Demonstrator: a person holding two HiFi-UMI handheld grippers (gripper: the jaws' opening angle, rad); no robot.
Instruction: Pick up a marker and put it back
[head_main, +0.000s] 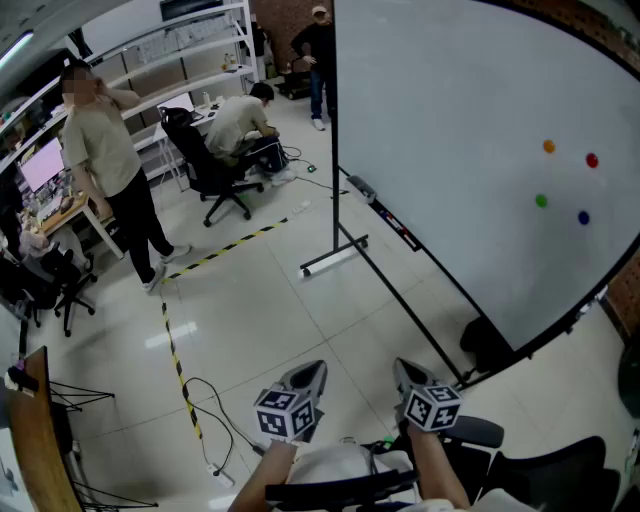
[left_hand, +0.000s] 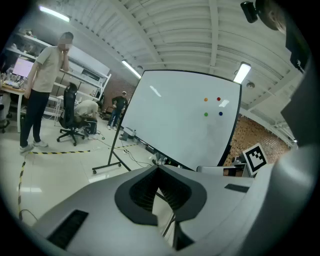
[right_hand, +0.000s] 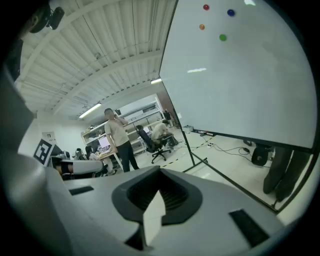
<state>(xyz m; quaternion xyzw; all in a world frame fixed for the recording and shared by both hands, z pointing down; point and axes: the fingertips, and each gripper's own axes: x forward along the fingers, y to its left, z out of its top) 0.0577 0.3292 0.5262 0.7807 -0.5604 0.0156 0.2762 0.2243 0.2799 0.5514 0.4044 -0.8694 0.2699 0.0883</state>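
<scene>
Grey left tool (head_main: 309, 377) and right tool (head_main: 408, 373) both pressed together, empty; whiteboard tray (head_main: 386, 214) contents too small.

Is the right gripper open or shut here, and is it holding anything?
Shut and empty: in its own view the right gripper has its jaws meeting at the tips, with nothing between them.

Right gripper (right_hand: 159, 175), fingers (right_hand: 134, 194) together, whiteboard (right_hand: 240, 80) beyond

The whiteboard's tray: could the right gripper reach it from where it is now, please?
Probably not yet: the right gripper, shut and empty, is well short of the whiteboard's tray. Floor lies between them and nothing seems to block the way.
</scene>
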